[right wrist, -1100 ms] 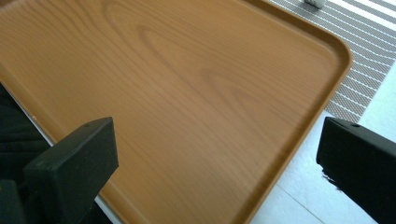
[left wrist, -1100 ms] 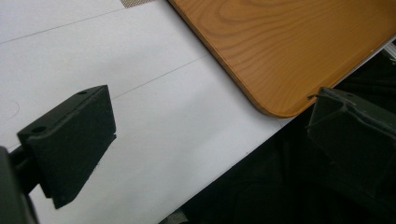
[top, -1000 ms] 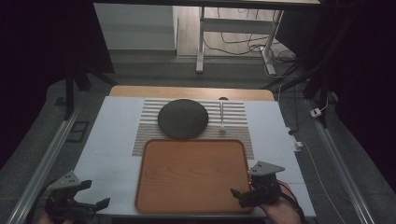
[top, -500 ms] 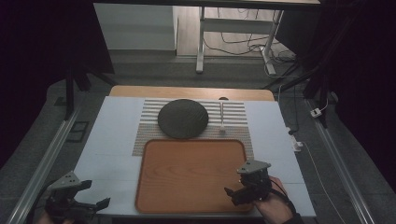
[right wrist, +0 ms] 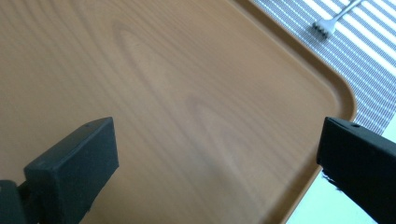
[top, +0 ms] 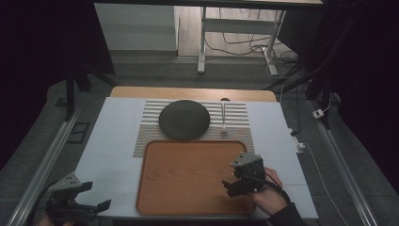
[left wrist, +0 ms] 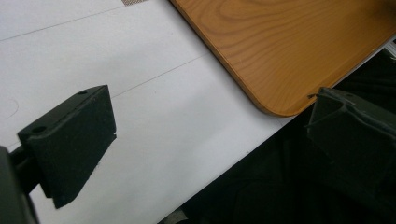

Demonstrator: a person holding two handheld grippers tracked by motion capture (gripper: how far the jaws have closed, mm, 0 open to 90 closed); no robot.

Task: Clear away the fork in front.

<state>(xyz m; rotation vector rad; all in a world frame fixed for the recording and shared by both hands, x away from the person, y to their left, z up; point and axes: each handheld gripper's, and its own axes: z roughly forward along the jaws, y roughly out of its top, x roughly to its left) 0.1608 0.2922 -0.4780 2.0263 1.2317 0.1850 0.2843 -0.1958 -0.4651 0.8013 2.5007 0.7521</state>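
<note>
A: Right gripper [top: 235, 184]: how do its jaws stand, and over what?

B: Jaws spread wide, nothing between them. It hangs above the right near part of the wooden tray [top: 188, 174], held by a hand [top: 268, 197] entering from the bottom edge.

A: And the tray's appearance?

B: A flat rectangular board, orange-brown with a clear wood grain, rounded corners and a low raised rim. It lies bare at the near middle of the white table [top: 113, 136], its far edge overlapping a striped placemat [top: 235, 113].

A: The left gripper [top: 94, 207]?

B: Also spread apart and holding nothing, at the table's near left corner, just beside the tray's near left corner.

A: Beyond the tray?

B: On the placemat, a dark round plate [top: 184, 119] and, to its right, a fork [top: 223, 120], its tines [right wrist: 323, 26] toward the tray.
</note>
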